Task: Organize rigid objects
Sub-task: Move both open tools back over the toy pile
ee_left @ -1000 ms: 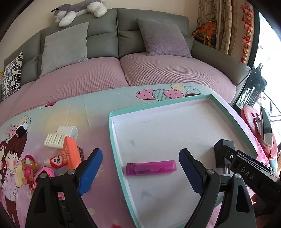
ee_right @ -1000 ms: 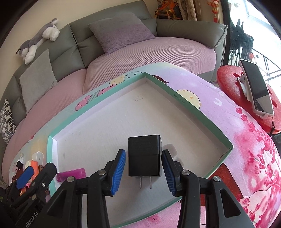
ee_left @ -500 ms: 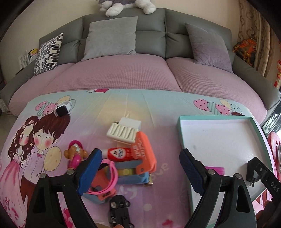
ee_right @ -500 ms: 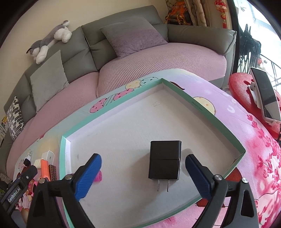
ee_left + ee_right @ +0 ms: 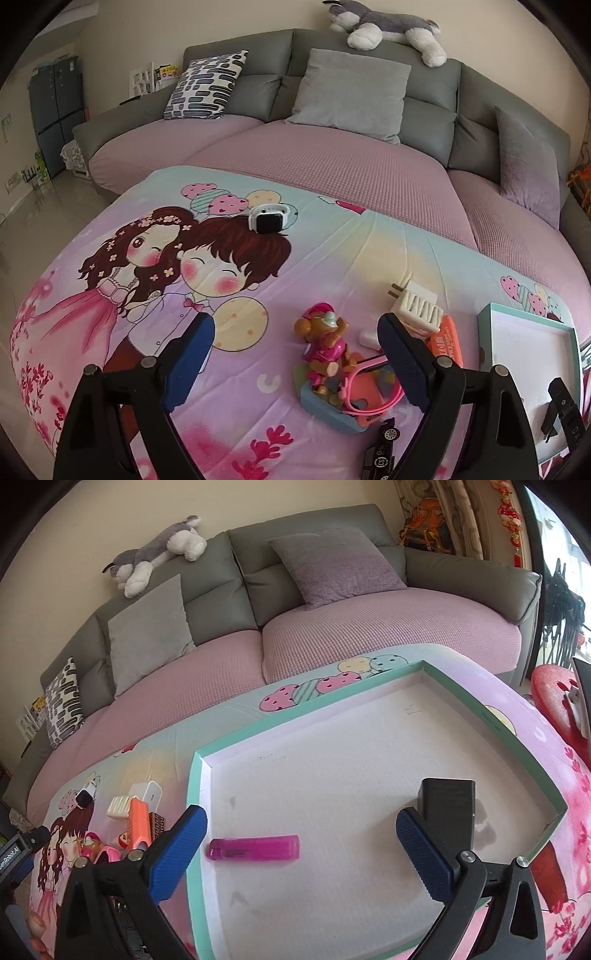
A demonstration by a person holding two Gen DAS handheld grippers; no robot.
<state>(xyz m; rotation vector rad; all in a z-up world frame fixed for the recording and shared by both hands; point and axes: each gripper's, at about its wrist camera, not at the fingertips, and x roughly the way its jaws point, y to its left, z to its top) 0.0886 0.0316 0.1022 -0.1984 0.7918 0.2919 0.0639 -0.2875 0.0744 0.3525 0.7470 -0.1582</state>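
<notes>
The work surface is a table covered by a cartoon-print cloth [image 5: 258,236], with a grey sofa [image 5: 332,602] behind it at 12 o'clock. In the left wrist view, a cluster of loose items lies at 3 o'clock of the left gripper [image 5: 295,365]: a toy figure [image 5: 327,347] standing on a blue base, a pink band [image 5: 373,387] touching that base, a white plug adapter [image 5: 417,306], an orange item [image 5: 445,341] just beside the adapter, and a black toy car [image 5: 382,448] at the lower edge. The right finger [image 5: 404,365] of the left gripper partly hides the pink band and the adapter. A smartwatch [image 5: 269,220] lies well apart at 12 o'clock. The left gripper is spread wide and holds nothing; the toy figure sits between its 2 fingers, nearer the right one. Only the right wrist view shows the interior of the teal-rimmed tray [image 5: 199,775]: a magenta lighter [image 5: 255,848] lies on the tray floor near the left wall, and a black charger [image 5: 448,808] lies near the right wall. The right gripper [image 5: 303,853] is also spread wide and holds nothing. The lighter lies between its fingers, toward 9 o'clock; the charger sits at 3 o'clock, partly behind the right finger [image 5: 424,853]. The left wrist view shows only a corner of the tray at 3 o'clock.
</notes>
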